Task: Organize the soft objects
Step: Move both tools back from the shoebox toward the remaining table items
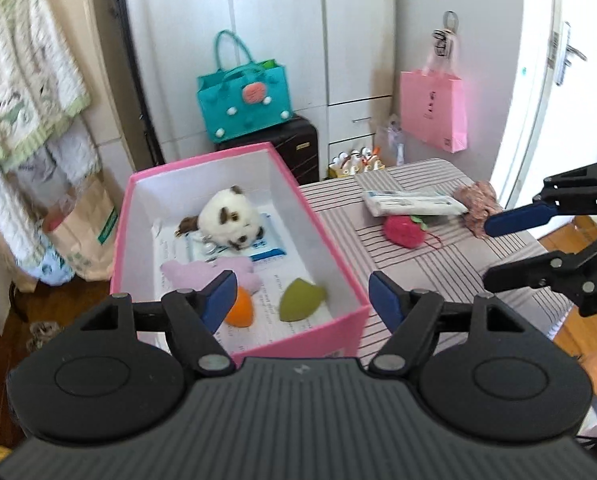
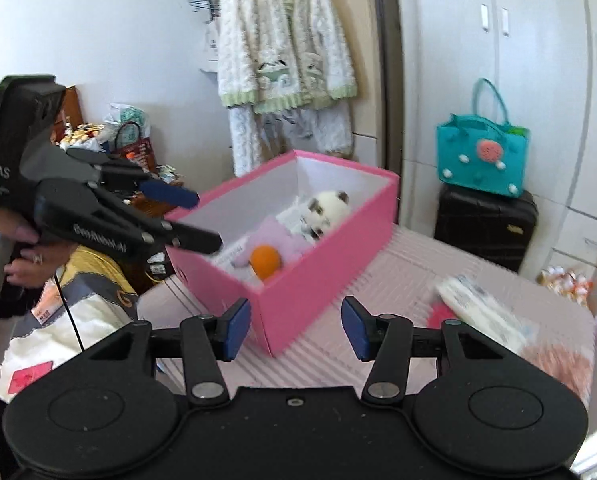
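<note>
Hovering spread and empty: left gripper [image 1: 300, 294] at pink box [image 1: 334, 240] near rim, right gripper [image 2: 296, 328] beside box corner. Lying inside box: panda plush [image 1: 228, 216], orange toy [image 1: 240, 312], green toy [image 1: 300, 300]. Resting right of box: red plush [image 1: 402, 230].

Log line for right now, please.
left gripper: open, empty | right gripper: open, empty | pink box: panda, orange, green toys inside | table: red toy, packet left
</note>
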{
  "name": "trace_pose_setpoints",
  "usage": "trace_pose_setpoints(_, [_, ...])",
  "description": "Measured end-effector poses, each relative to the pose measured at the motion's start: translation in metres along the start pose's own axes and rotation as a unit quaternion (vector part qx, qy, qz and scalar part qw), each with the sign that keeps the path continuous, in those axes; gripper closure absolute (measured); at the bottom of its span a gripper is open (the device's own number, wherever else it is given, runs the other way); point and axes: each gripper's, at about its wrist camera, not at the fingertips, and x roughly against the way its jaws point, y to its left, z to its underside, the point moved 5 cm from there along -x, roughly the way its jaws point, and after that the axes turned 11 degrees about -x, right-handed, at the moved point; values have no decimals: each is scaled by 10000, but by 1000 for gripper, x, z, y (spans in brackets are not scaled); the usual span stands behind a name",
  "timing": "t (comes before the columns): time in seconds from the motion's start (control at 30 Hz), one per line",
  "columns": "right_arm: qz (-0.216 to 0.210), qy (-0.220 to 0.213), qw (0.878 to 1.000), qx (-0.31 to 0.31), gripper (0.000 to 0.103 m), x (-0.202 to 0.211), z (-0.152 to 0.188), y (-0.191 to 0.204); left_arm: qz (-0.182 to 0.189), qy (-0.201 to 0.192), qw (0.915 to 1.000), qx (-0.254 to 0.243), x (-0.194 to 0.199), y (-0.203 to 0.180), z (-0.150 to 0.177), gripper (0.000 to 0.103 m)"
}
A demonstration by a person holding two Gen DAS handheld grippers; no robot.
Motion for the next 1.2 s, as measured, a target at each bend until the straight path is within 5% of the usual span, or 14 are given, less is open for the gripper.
trace_pose_setpoints(0.43, [831,-173,9959,-318,43,61,40,-56,542,-337,9966,-528,3,-80,-16,29])
trace_pose_setpoints(0.73, [1057,-111,9929,-532,38,65,58,-97,1296,-622,9883,-515,-26,-130,-26,28])
trace_pose_setpoints(1.2, [1420,-236,9867,-761,20,25,74,-162,1136,-402,9927,-84,-113,-145,-22,27])
